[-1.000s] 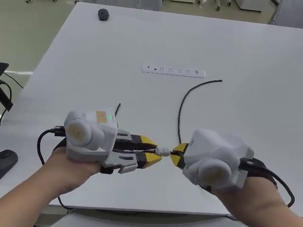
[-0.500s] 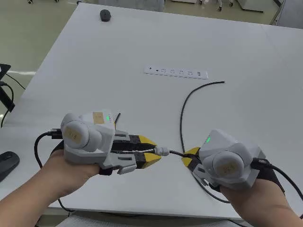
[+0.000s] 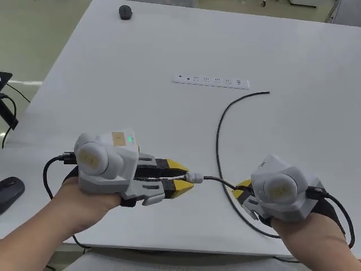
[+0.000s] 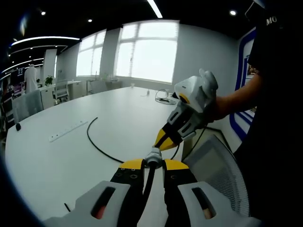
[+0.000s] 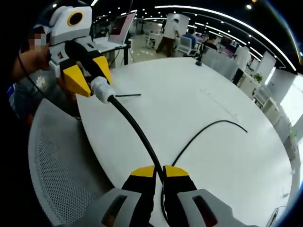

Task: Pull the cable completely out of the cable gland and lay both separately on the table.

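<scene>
**Gland in left grip, cable in right grip, cable not yet free**

Left gripper (image 3: 183,176): my yellow fingertips are closed tight on the small grey-white plastic cable gland (image 3: 193,179). Its rounded head pokes out just past the tips. In the left gripper view a dark line runs back between the jaws behind the gland. I can't tell what it is.

Right gripper (image 3: 243,189): the yellow tips are pinched together on the thin black round cable (image 3: 218,135), with no gap visible beside it in the right gripper view.

Between the two sets of fingertips a short, nearly straight run of cable bridges the space. It enters the gland's head, so the cable is still seated in the gland. Both grippers are held above the near edge of the white table (image 3: 141,68), tips pointing at each other, near but apart.

Past the right fingertips the cable drops to the tabletop and loops close under that gripper. It then sweeps away from me in a long arc, and the free end lies flat well beyond both grippers.

Further out, beyond the cable's free end, a long white power strip (image 3: 211,81) lies flat across the table. A small dark round object (image 3: 125,11) sits at the far edge, well apart from everything else.

In the right gripper view a short black sliver (image 5: 128,95) lies on the table just beyond the left fingertips.
</scene>
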Action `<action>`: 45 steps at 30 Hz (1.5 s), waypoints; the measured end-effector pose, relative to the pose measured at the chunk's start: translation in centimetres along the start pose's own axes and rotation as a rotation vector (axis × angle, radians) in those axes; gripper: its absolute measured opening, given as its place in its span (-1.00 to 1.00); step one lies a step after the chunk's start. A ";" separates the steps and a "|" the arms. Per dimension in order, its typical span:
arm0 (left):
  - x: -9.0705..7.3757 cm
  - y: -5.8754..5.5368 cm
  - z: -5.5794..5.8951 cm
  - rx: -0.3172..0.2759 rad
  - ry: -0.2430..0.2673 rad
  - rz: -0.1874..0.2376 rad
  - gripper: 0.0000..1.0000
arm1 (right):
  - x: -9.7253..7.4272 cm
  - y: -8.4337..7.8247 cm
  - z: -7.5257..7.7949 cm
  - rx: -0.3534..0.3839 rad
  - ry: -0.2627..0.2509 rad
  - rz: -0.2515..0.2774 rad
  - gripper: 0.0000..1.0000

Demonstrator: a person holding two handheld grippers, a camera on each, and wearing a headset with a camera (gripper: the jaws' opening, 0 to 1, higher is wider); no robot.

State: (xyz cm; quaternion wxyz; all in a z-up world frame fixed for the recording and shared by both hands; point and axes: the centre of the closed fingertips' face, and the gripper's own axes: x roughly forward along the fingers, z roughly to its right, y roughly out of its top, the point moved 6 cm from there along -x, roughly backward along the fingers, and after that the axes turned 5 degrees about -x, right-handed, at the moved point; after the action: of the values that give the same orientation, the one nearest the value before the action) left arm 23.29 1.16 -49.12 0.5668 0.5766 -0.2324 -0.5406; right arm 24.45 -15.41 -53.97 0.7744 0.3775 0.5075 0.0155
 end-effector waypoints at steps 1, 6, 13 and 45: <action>0.0 0.0 -0.1 -0.003 -0.002 0.000 -0.70 | 0.0 0.0 0.0 -0.001 -0.003 0.003 -1.00; -0.2 -0.1 -0.5 -0.002 0.004 -0.006 -0.70 | -0.3 0.4 0.3 -0.019 -0.014 0.025 -0.97; -0.4 -0.2 -0.7 -0.002 0.005 -0.005 -0.69 | -2.3 1.9 0.5 -0.041 -0.047 0.099 -0.70; 0.2 0.0 0.1 0.020 -0.014 -0.006 -0.69 | -2.4 7.4 -3.6 -0.444 -0.018 0.126 -0.99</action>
State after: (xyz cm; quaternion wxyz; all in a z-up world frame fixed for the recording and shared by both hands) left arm 23.24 0.97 -49.12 0.5580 0.5790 -0.2400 -0.5439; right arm 23.07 -9.09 -48.39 0.8406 0.2288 0.4599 0.1718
